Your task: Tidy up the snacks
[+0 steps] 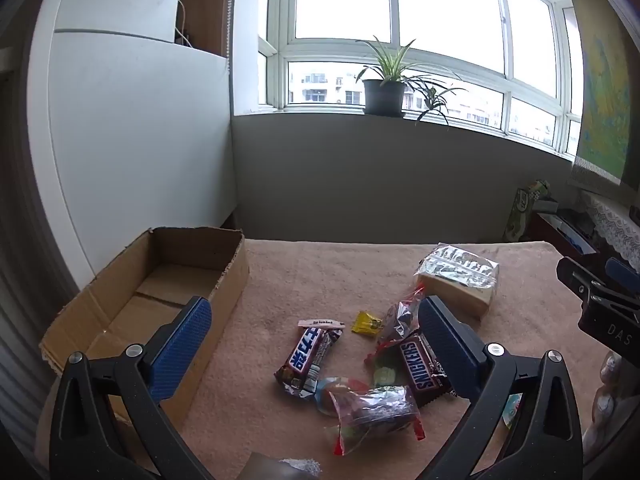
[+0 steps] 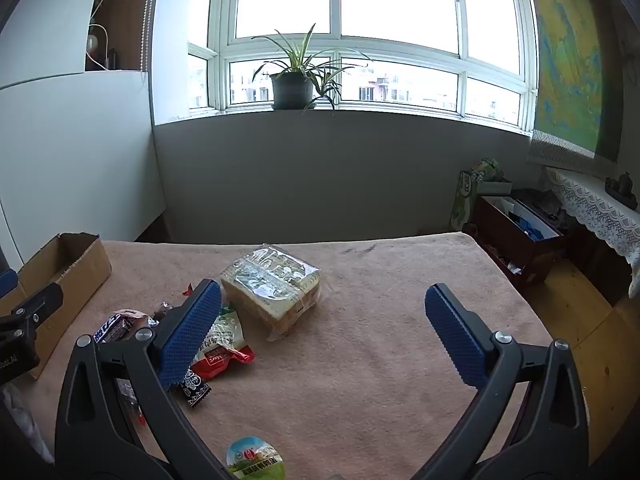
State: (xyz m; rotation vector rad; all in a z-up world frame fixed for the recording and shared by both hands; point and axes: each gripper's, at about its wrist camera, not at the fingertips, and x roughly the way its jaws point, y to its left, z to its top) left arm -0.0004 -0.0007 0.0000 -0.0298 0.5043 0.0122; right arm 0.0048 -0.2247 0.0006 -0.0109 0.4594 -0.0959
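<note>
Snacks lie in a loose pile on the pink cloth [image 1: 320, 272]: Snickers bar [image 1: 422, 364] at approx 5 o'clock in left wrist view, blue bar [image 1: 308, 354] just beside it at 6, small yellow candy [image 1: 367, 323] btwn them, wrapped bread loaf [image 1: 460, 280] farther off at 2 o'clock. Cardboard box [image 1: 140, 300] sits at 9 o'clock w/ nothing visible inside. Left gripper [image 1: 316, 340] hangs over the pile, fingers spread wide & gripping nothing; right gripper [image 2: 324, 332] likewise spread, bare cloth btwn its fingers, loaf [image 2: 272, 292] at its 11 o'clock.
</note>
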